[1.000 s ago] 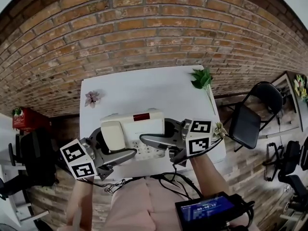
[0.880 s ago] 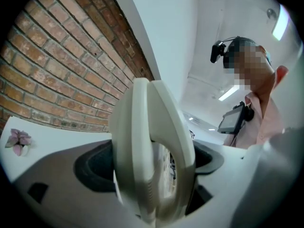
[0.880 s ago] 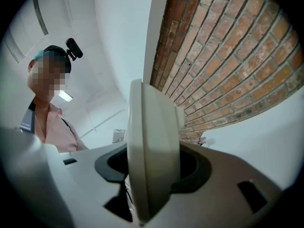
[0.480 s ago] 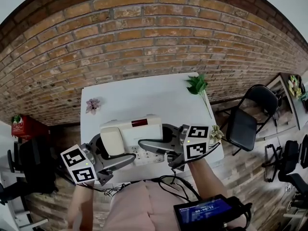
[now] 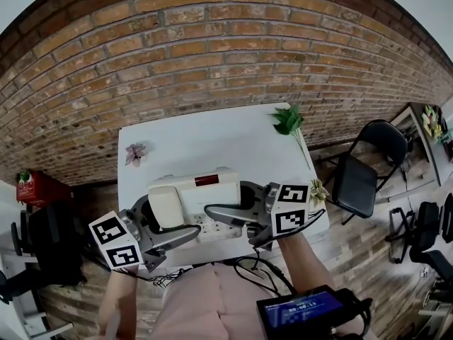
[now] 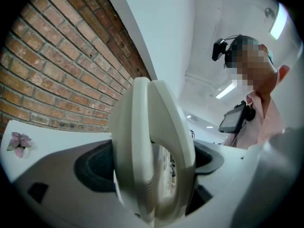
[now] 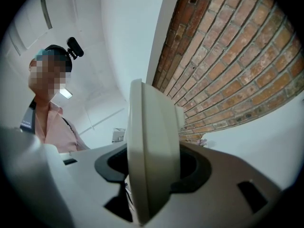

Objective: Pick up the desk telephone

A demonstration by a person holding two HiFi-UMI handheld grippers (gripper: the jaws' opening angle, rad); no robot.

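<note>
Jaws of the left gripper (image 5: 168, 222) clamp the handset end of the phone (image 5: 195, 198), and the right gripper (image 5: 228, 200) clamps its other end. The phone is at the table's (image 5: 205, 137) near edge, possibly lifted just clear of it.

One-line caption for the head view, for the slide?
Left gripper and right gripper clamp the desk telephone from opposite sides over the white table, brick wall behind.

The right gripper (image 5: 216, 213) hides part of the desk telephone (image 5: 212, 192) keypad (image 5: 216, 227) (labels too small to read).
</note>
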